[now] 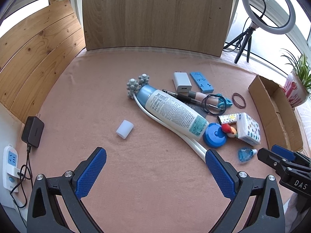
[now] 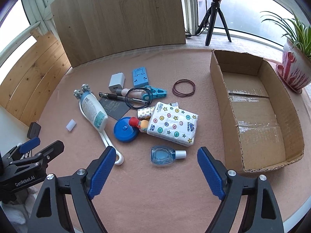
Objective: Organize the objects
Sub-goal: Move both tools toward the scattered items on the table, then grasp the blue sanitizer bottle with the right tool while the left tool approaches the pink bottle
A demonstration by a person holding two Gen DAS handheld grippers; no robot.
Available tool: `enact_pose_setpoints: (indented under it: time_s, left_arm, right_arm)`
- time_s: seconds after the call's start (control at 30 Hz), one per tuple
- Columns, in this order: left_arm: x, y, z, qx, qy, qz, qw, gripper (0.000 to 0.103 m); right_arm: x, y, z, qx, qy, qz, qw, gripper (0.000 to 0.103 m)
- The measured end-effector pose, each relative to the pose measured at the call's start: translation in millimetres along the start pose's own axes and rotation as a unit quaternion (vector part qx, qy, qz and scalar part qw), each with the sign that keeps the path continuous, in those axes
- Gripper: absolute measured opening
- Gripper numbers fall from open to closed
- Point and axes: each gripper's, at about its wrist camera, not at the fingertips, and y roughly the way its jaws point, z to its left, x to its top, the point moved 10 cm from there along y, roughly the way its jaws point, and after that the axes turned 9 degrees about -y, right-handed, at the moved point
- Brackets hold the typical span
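Note:
A pile of small things lies on the pink cloth: a white lotion bottle over a white roller massager, a white charger, a blue phone stand, a pen, a tissue pack, a blue round lid, a small blue bottle, brown rubber bands and a white cap. An empty cardboard box stands right. My left gripper is open and empty. My right gripper is open, empty, just before the small blue bottle.
A wooden board stands at the back and wood planks on the left. A black adapter and a power strip lie far left. A ring light tripod and a potted plant stand at right.

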Motion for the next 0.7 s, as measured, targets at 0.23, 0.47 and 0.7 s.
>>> enact_pose_setpoints:
  time_s: [0.23,0.47,0.7]
  left_arm:
    - [29.1,16.3,-24.6,0.005,0.043,-0.006,0.9991,0.103]
    - [53.6,37.7,-56.2,-0.013,0.074,0.006,0.9972,0.1]
    - [61.7,78.7,-76.4,-0.023,0.078,0.048,0.9956,0.078]
  right_arm:
    - [-6.9,25.0,-8.0,0.035,0.04,0.042,0.998,0.05]
    - [-7.4,44.8,-14.9,0.029,0.047,0.066,0.996,0.041]
    - [-3.9,59.3,-18.7,0.008,0.04,0.078,0.996,0.041]
